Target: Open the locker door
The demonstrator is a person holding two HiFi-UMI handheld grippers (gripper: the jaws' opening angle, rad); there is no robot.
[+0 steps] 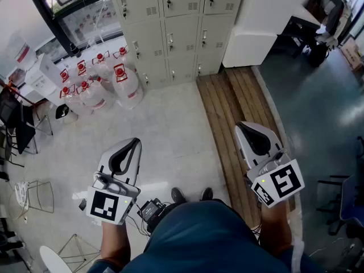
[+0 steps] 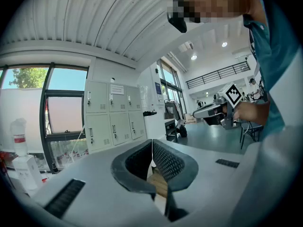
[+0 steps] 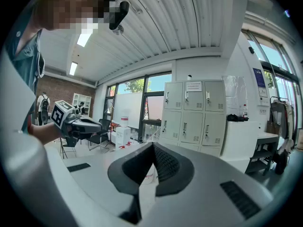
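Open floor (image 1: 170, 124) ahead to the lockers (image 1: 182, 27), water jugs (image 1: 105, 81) at left (clustered), my left gripper (image 1: 135, 142) and right gripper (image 1: 241, 126) held near level, both jaws pressed together, empty.

The lockers (image 1: 182, 27) stand at the far side. Water jugs (image 1: 105, 81) cluster on the floor (image 1: 170, 124) to their left, a counter (image 1: 256, 30) stands to their right, and boards (image 1: 230, 118) run nearward from them.
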